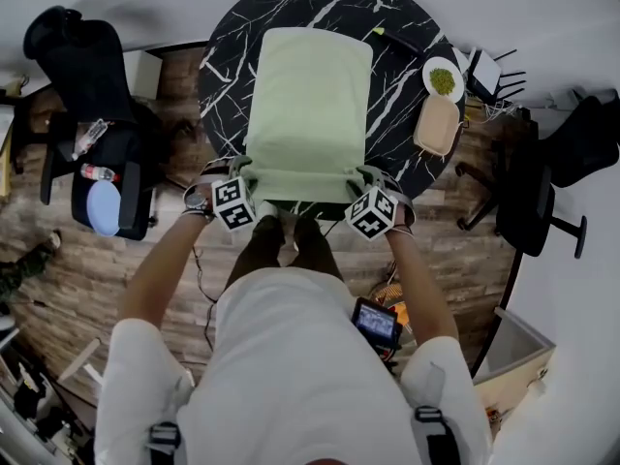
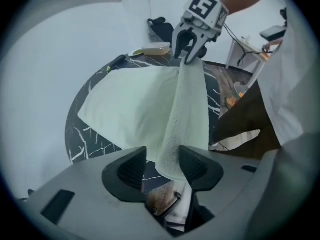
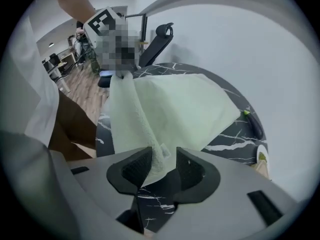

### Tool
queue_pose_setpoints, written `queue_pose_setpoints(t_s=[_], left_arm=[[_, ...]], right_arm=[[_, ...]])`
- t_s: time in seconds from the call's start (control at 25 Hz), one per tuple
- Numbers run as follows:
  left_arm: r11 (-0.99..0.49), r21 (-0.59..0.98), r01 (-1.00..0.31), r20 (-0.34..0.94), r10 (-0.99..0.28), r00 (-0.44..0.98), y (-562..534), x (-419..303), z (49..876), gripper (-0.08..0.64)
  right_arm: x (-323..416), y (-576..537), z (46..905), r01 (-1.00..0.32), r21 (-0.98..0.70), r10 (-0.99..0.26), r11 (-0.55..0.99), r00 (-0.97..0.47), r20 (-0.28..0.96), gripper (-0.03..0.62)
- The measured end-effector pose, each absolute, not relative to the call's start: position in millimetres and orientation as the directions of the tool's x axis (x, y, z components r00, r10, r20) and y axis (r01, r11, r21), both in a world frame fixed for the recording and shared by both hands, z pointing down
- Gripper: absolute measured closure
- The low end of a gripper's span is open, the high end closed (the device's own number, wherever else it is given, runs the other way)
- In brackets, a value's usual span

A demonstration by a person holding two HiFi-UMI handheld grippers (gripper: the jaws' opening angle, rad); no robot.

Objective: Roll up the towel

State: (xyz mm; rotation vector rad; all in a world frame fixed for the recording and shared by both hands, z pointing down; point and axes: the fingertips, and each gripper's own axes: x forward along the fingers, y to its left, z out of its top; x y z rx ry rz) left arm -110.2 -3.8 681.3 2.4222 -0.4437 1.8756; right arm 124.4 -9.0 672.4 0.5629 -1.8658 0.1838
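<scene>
On the round black table [image 1: 225, 42] the green towel [image 1: 308, 95] lies flat, near edge bunched up. Left gripper [image 2: 162, 165] and right gripper [image 3: 163, 165] both stand wide open, a near corner loose between each one's jaws, I'd guess so the roll starts even.

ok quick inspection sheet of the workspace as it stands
surface: round black marble table
job's things: green towel flat, near edge lifted, not rolled
clutter: plate of greens, tan tray at table's right edge
grippers: left gripper and right gripper open, towel corners between jaws
cables: thin lead off right gripper
surroundings: office chairs, wood floor
</scene>
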Motion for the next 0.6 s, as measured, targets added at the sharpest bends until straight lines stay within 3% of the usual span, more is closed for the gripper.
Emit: queue_pose_setpoints(t_s=[0.08,0.16,0.32,0.48,0.6], left_arm=[[-0.942,-0.183,-0.281,0.936,-0.254,0.244,-5.7,-114.5,671.0,0.359],[-0.934,-0.240,-0.266,0.918,-0.308,0.250,-6.1,-115.0,659.2,0.366],[-0.939,-0.320,-0.124,0.900,-0.343,0.269,18.7,-101.6,647.9,0.380],[-0.959,-0.284,0.006,0.923,-0.272,0.274,62.4,-86.6,662.0,0.383],[-0.942,-0.322,0.094,0.931,-0.297,0.214,69.1,-88.3,680.3,0.382]], right_arm=[[127.7,-11.7,656.8,-0.448,0.221,-0.365,0.866,-0.264,0.893,0.448],[122.6,-0.9,645.0,-0.346,0.297,-0.397,0.890,-0.270,0.877,0.479],[98.2,48.7,651.9,-0.129,0.294,-0.320,0.947,-0.294,0.901,0.495],[83.4,76.6,669.0,-0.048,0.270,-0.272,0.962,-0.291,0.918,0.494],[86.3,74.3,682.0,-0.014,0.294,-0.288,0.956,-0.253,0.924,0.480]])
